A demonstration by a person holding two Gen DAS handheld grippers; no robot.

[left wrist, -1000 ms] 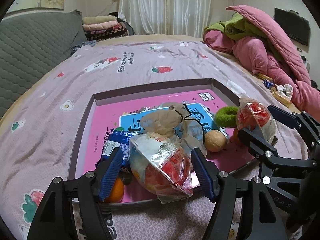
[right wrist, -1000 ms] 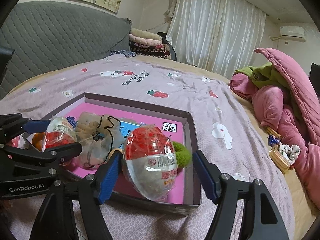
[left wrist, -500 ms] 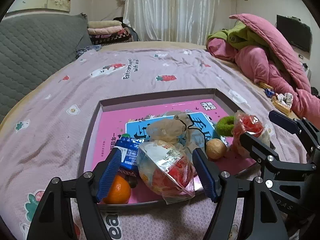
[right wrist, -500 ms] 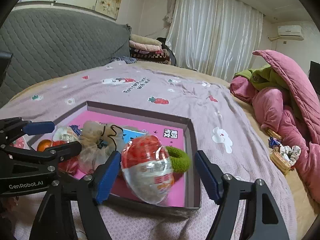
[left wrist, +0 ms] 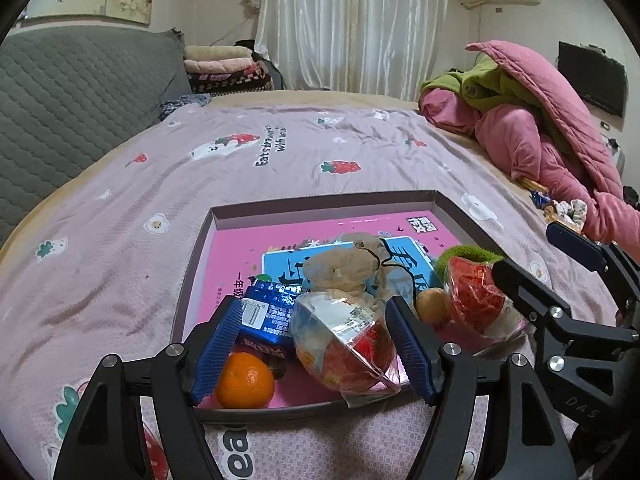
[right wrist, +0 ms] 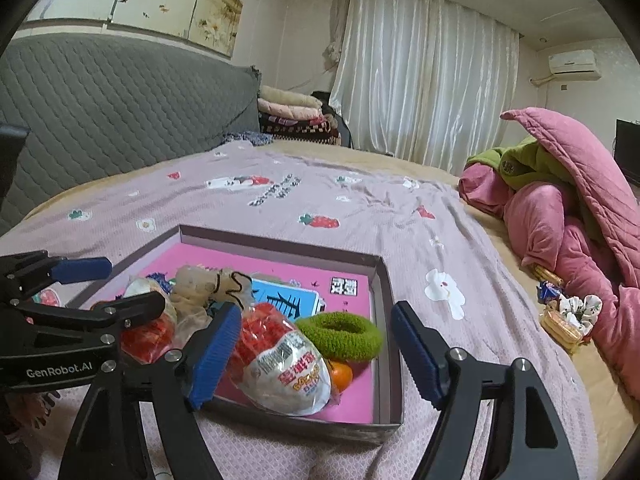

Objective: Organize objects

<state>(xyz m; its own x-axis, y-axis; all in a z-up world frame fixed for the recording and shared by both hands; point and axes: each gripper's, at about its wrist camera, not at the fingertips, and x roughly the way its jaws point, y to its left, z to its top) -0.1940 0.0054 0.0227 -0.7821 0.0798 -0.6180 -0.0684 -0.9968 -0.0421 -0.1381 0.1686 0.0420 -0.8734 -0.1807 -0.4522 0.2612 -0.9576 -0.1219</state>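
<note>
Left wrist view showed my left gripper (left wrist: 316, 348) standing wide, holding nothing; a wrapped egg-shaped toy (left wrist: 344, 348) lay between its blue pads (left wrist: 218, 346), resting on the near floor of the shallow box tray (left wrist: 192, 276) with no pad pressing on it. Just left of that toy, under the left pad, sat an orange (left wrist: 244, 380); ahead of it lay a blue snack packet (left wrist: 266, 316), and beyond that a crumpled mesh pouch (left wrist: 346, 268).

My right gripper (right wrist: 316, 352) had just been opening, and its jaws stood wide around a second wrapped egg toy (right wrist: 280, 364). That one lay in the near right corner of the tray; it sat very close to the left pad, though I could not tell whether they touched. Ahead and right of it was a green scrunchie (right wrist: 340, 334), with a small orange fruit (right wrist: 340, 374) tucked between the two.

Both toys seemed delivered, so backing out looked like the next step. My worry was the loose, crinkled wrappers: a pad edge could snag the film on withdrawal and drag a toy over the low near wall onto the bed (left wrist: 160, 184). The grippers also sat close together, so a careless sideways pull might knock them against each other.
</note>
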